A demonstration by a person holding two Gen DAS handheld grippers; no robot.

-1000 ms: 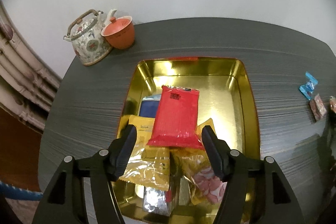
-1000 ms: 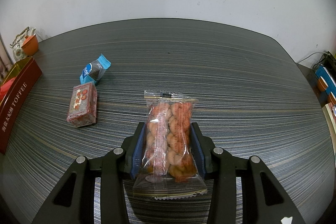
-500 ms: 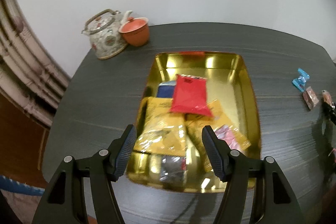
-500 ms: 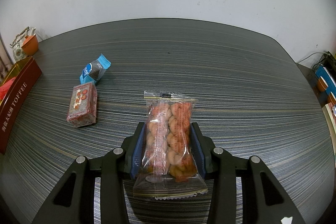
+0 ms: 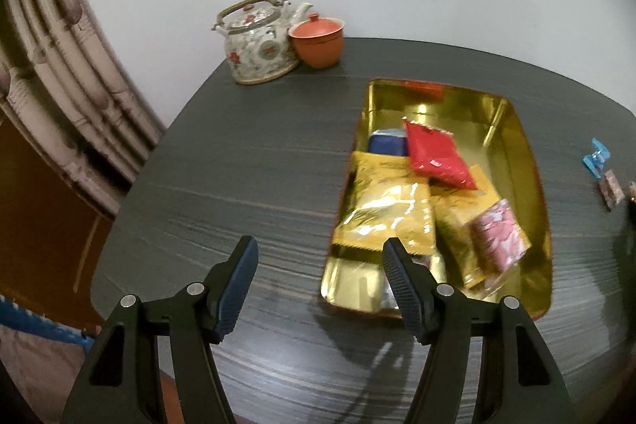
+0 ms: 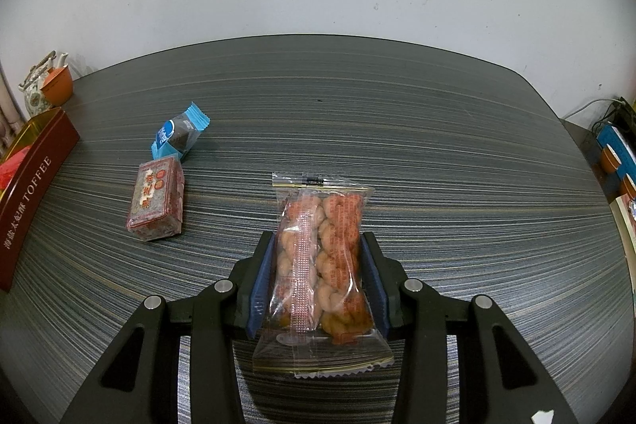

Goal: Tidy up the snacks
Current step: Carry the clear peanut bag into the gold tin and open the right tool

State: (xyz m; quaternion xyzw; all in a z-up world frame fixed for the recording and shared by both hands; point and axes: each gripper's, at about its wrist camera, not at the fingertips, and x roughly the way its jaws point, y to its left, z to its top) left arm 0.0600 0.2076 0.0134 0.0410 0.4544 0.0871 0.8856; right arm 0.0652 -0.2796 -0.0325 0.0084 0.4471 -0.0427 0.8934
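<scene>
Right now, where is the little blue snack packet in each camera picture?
Left wrist view: the blue snack packet lies at the far right edge, on the table past the gold tin.
Right wrist view: blue snack packet at upper left, behind the red-brown box.
Shared landmark: the teapot.

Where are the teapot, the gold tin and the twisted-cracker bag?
teapot [image 5: 260,50], left wrist view, flowered belly.
gold tin [image 5: 457,110], left wrist view, bare far wall.
twisted-cracker bag [image 6: 322,257], right wrist view, bag's middle.

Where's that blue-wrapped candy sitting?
In the right wrist view, the blue candy lies on the table's left side, just behind the red packet, near the toffee tin.
</scene>
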